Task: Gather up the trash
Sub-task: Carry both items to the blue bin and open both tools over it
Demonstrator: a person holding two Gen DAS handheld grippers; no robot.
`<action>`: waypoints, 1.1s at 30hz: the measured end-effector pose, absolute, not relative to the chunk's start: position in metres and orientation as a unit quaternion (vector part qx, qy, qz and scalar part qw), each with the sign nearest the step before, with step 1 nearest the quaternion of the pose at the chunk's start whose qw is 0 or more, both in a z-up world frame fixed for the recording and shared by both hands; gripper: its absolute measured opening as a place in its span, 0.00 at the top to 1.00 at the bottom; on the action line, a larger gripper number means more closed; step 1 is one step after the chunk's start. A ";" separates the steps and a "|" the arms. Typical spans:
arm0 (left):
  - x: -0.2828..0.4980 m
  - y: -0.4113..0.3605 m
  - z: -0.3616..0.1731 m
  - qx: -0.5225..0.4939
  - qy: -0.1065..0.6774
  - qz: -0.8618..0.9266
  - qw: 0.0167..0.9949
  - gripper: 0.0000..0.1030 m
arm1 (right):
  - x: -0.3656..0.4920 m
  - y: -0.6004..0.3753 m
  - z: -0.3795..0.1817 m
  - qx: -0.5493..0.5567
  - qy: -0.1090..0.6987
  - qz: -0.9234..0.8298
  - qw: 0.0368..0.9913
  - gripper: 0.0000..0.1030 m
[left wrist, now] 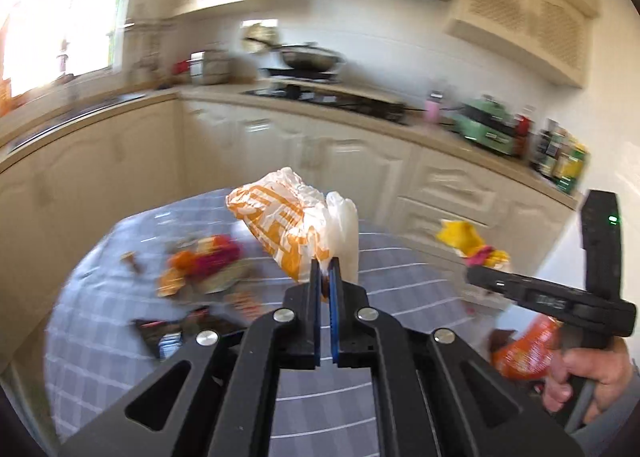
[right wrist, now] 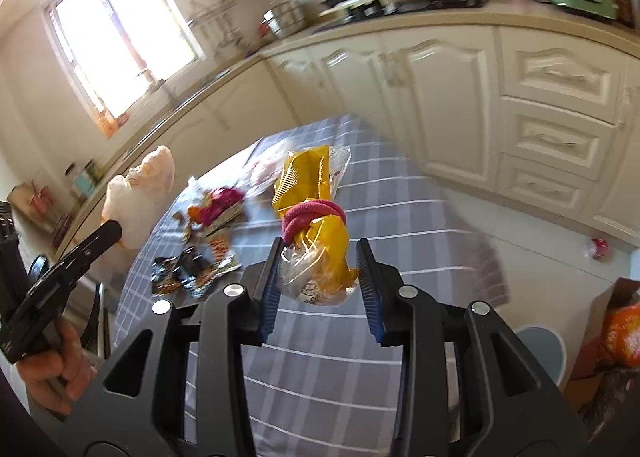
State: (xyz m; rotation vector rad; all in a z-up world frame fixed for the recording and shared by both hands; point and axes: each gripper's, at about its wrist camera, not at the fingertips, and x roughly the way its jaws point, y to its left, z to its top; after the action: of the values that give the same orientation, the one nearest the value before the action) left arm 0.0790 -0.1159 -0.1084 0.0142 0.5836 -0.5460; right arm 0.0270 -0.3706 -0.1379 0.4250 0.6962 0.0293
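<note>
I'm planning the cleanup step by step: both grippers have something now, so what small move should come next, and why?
Probably carry both loads off the table toward wherever trash goes; no bin shows. The left gripper is shut on the orange-and-white plastic bag, and the right gripper is shut on the yellow wrapper bundle, both lifted. More wrappers remain on the cloth.

Bright daylight thru my blown-out white-framed kitchen window (right wrist: pixel 120 37), heavy motion blur on cream cabinets (left wrist: pixel 320 149), fisheye-bent edges
</note>
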 end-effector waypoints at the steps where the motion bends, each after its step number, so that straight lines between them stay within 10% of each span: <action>1: 0.074 -0.136 -0.107 0.014 0.283 -0.289 0.914 0.97 | 0.018 -0.384 -0.137 0.211 0.335 0.000 0.918 0.66; 13: 0.002 -0.329 -0.140 0.093 0.328 -0.479 0.809 0.97 | -0.103 -0.551 -0.214 0.308 0.359 -0.195 0.859 0.66; 29: 0.000 -0.495 -0.336 0.173 0.559 -0.486 0.649 0.97 | -0.143 -0.625 -0.383 0.440 0.450 -0.232 0.742 0.66; 33: 0.017 -0.510 -0.364 0.175 0.591 -0.462 0.637 0.83 | -0.140 -0.634 -0.400 0.459 0.450 -0.233 0.730 0.55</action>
State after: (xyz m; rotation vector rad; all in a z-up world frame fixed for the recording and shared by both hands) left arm 0.0174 -0.5100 -0.3636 0.4007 1.3507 -1.0553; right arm -0.1403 -0.6336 -0.4001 1.0103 0.9917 -0.5142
